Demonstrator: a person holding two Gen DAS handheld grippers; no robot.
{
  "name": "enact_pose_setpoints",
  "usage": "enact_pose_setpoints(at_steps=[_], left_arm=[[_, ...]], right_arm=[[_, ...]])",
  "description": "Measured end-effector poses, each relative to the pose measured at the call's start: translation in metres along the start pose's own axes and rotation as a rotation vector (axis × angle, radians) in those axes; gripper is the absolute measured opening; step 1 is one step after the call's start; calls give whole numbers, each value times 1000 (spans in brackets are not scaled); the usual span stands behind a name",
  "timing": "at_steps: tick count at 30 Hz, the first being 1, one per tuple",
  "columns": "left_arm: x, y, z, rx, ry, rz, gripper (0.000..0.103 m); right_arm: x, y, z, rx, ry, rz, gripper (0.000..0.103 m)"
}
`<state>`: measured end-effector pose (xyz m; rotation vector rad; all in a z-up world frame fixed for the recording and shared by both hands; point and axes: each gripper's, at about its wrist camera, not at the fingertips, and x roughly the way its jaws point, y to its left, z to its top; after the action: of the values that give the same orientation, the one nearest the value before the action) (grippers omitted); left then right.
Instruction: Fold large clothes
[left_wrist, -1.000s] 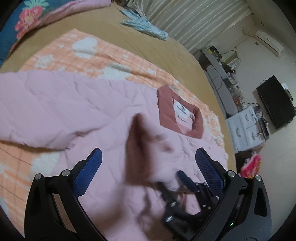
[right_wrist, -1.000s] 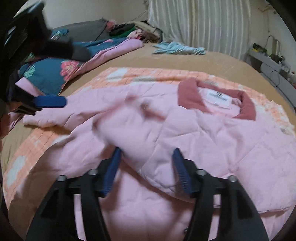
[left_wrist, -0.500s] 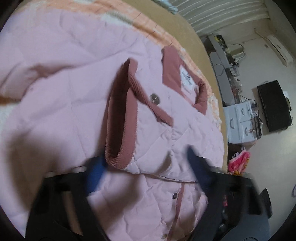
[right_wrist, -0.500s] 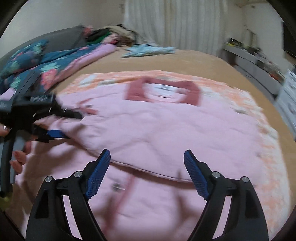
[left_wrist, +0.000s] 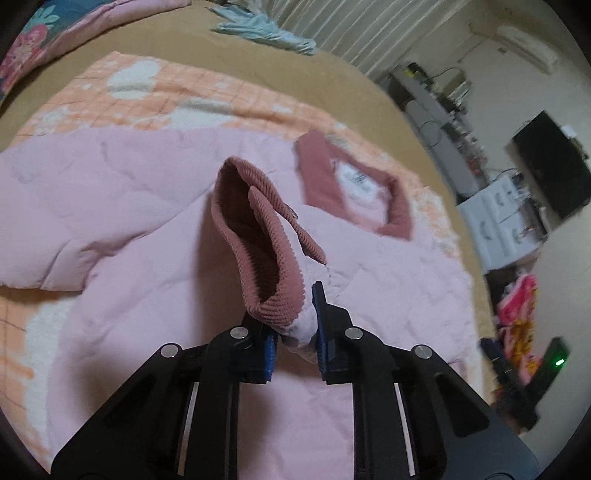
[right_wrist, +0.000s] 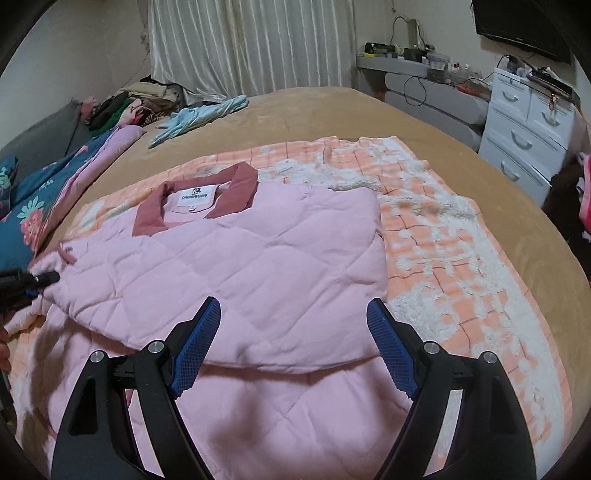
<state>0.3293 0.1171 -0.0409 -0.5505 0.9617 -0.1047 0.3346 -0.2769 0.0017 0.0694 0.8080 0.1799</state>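
Observation:
A pink quilted jacket (right_wrist: 258, 258) with a dark-rose collar (right_wrist: 195, 206) lies on an orange-and-white blanket (right_wrist: 443, 258) on the bed. Its right sleeve is folded across the chest. My left gripper (left_wrist: 293, 332) is shut on the sleeve end by its dark-rose ribbed cuff (left_wrist: 258, 236) and holds it just above the jacket body (left_wrist: 147, 295). The collar (left_wrist: 354, 184) lies beyond it. My right gripper (right_wrist: 295, 347) is open and empty, low over the jacket's folded edge. The left gripper's tip (right_wrist: 33, 280) shows at the far left of the right wrist view.
A floral quilt (right_wrist: 44, 206) and a clothes pile (right_wrist: 140, 99) lie at the bed's left side. A light-blue garment (right_wrist: 199, 114) lies at the far end. White drawers (right_wrist: 524, 129) and a grey shelf (right_wrist: 424, 85) stand to the right.
My left gripper went from open to shut on the sleeve cuff and lifted it. My right gripper swung right and opened wider. The sleeve now lies folded across the jacket.

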Motion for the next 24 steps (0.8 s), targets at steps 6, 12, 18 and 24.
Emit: enact_pose_setpoints(at_steps=[6, 12, 18, 24], left_arm=[[29, 14, -19, 31, 47, 96, 15], [30, 13, -21, 73, 41, 140, 27], [32, 11, -24, 90, 44, 157, 36], [24, 5, -25, 102, 41, 194, 46]], right_arm=[[24, 18, 5, -23, 48, 76, 81], [48, 15, 4, 12, 121, 49, 81], [73, -2, -11, 45, 192, 8, 81], [81, -5, -18, 63, 191, -11, 81]])
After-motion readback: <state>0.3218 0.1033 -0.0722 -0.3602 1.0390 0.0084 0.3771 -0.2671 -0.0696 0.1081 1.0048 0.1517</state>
